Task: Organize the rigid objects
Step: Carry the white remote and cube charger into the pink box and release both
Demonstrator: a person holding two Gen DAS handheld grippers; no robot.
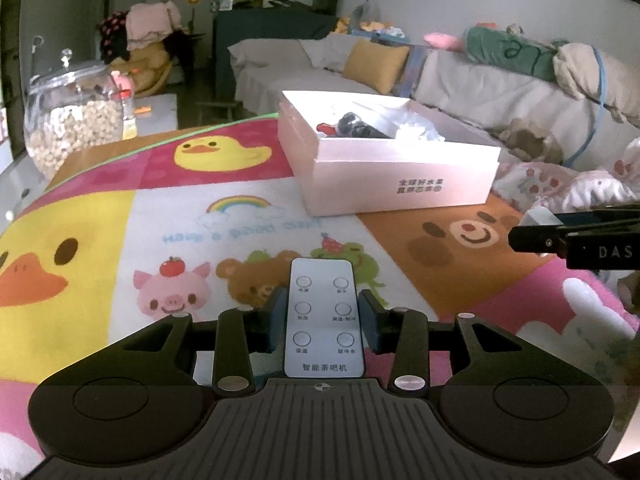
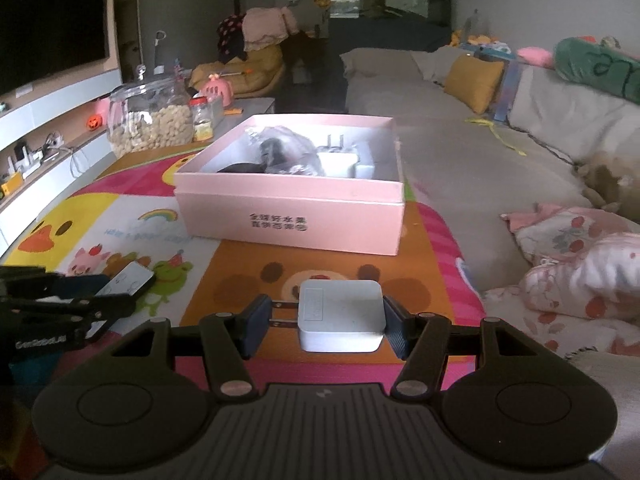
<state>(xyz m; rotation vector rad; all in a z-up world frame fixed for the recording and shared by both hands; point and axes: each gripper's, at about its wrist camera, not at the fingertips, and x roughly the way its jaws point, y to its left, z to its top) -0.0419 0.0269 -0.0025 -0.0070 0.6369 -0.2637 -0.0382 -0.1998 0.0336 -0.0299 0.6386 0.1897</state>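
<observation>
My left gripper is shut on a white remote control with six round buttons, held above the cartoon play mat. My right gripper is shut on a white plug charger, its prongs pointing left. An open pink box stands ahead on the mat and holds a dark bagged item and a white charger. The box also shows in the left wrist view. The right gripper shows at the right edge of the left wrist view. The left gripper with the remote shows at the left of the right wrist view.
A glass jar of puffed snacks stands at the mat's far left, also in the right wrist view, with a small red-lidded jar beside it. A grey sofa with cushions and blankets lies to the right.
</observation>
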